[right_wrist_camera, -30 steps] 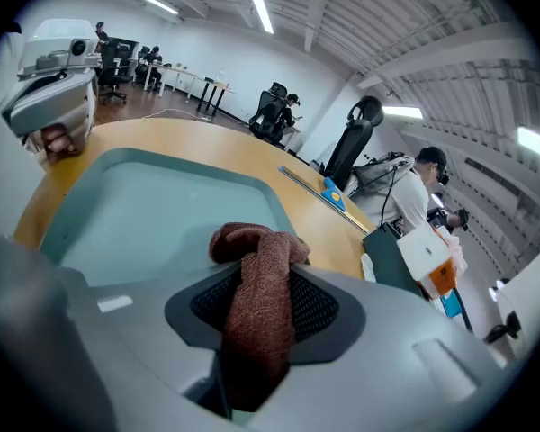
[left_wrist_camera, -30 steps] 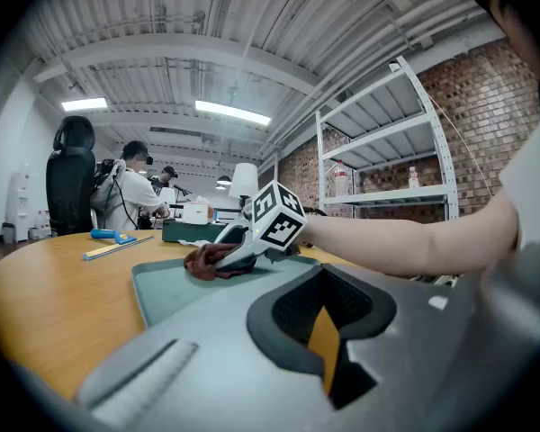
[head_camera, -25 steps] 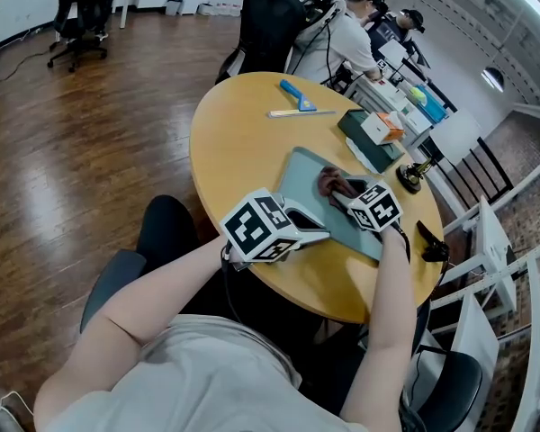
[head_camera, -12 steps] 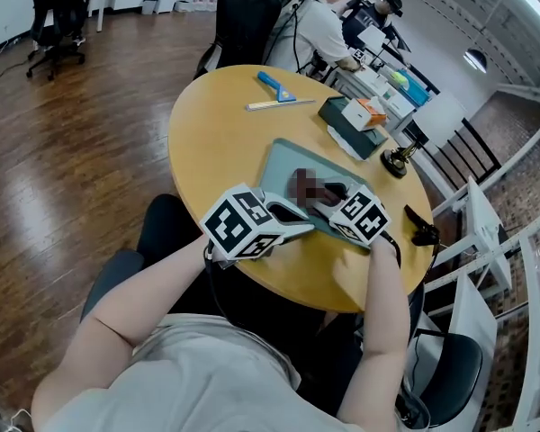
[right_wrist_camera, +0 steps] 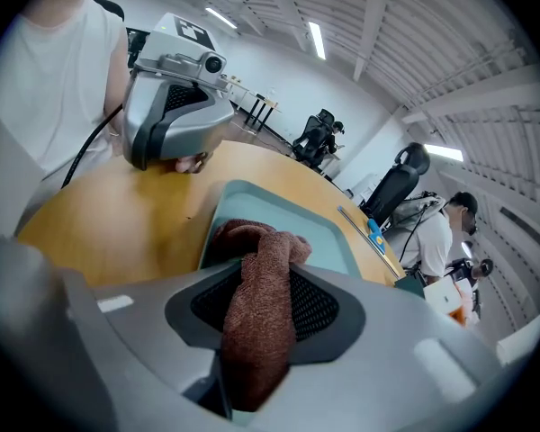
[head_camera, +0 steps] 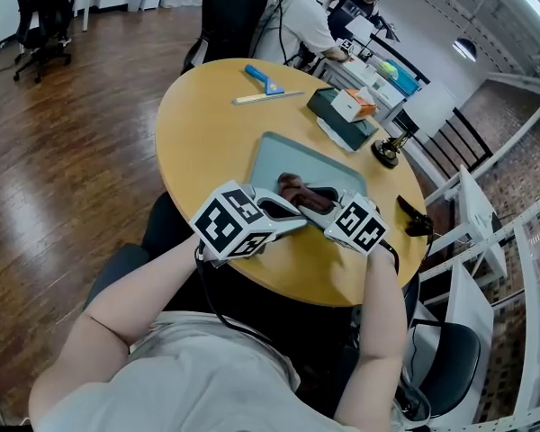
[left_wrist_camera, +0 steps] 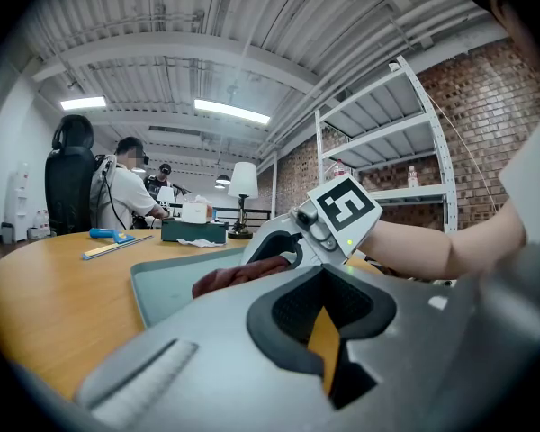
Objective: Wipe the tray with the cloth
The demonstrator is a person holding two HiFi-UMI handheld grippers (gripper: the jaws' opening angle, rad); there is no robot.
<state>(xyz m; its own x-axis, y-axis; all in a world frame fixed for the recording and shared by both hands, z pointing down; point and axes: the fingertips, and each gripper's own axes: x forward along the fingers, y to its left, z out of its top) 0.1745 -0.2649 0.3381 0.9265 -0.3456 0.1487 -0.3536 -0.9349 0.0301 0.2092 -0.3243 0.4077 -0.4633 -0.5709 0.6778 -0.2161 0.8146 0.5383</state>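
The cloth [head_camera: 292,185], brown and rough-woven, lies bunched on the floor of the tray [head_camera: 283,151] close to its near rim. A twisted length of it runs back between the jaws of the right gripper [head_camera: 310,198], which are clamped on it. In the right gripper view the cloth [right_wrist_camera: 263,268] fills the gap between the pads and its free end rests against the tray's [right_wrist_camera: 328,232] near corner.

The left gripper [head_camera: 294,216] sits low by the tray's near left rim, with its jaws drawn together and only a thin slit between them, holding nothing. Whether its tip touches the rim cannot be told.

The tray lies on the right half of the round table [head_camera: 202,129], and its near rim runs just inside the table's near edge. Most of the tray floor beyond the cloth shows bare up to the far rim. Open wood runs from the tray's left rim to the table's left edge.

Toward the far edge lie a blue scraper [head_camera: 264,77] and a pale ruler [head_camera: 268,98], well apart from the tray. A dark box [head_camera: 337,122] with a small carton [head_camera: 355,104] on it sits near the tray's far right corner, and a lamp base [head_camera: 384,151] stands by the right edge.
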